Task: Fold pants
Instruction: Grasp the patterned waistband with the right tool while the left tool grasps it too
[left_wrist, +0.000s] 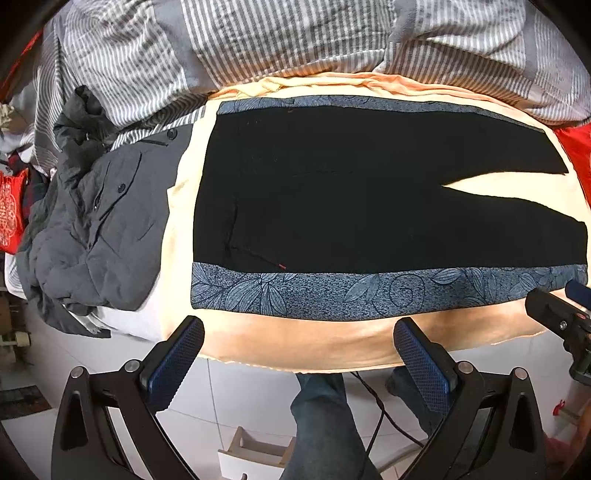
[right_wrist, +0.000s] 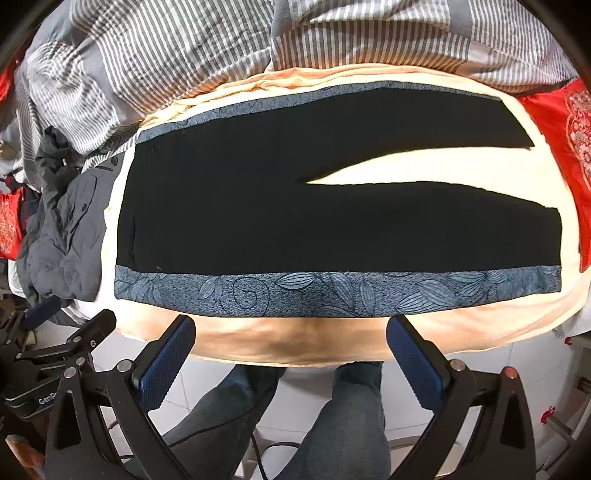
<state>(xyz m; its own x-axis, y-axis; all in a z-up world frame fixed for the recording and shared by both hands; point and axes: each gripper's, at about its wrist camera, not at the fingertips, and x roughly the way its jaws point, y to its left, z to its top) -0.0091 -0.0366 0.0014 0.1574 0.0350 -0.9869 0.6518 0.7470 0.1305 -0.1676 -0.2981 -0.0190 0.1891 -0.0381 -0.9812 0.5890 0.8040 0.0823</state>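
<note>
White floor tiles (left_wrist: 236, 391) show below the near edge of a bed covered with a cream sheet (left_wrist: 295, 343). Spread flat on that sheet lie the black pants (left_wrist: 332, 206), waistband toward the left and the two legs running out to the right, parted by a narrow wedge of cream. A blue leaf-patterned band (left_wrist: 369, 295) runs along the near side seam and a matching one along the far seam. Small red stitching marks the pocket near the waist.

Left of the pants, partly on the sheet, sits a crumpled grey jacket (left_wrist: 99, 221) with dark buttons. Behind it all, a grey-and-white striped duvet (left_wrist: 258, 40) is heaped along the far side, and a red embroidered cushion (right_wrist: 557, 129) lies at the right end.

Both claws hover over the bed's near edge, clear of the cloth. The left claw (left_wrist: 299, 354) has its blue-padded fingers spread wide with nothing between them; the right claw (right_wrist: 291, 350) is likewise wide apart and empty. In the right wrist view the neighbouring tool's body carries partial white lettering, "GenR", cut off by the claw in front. The person's legs in blue jeans (right_wrist: 343, 424) stand below.
</note>
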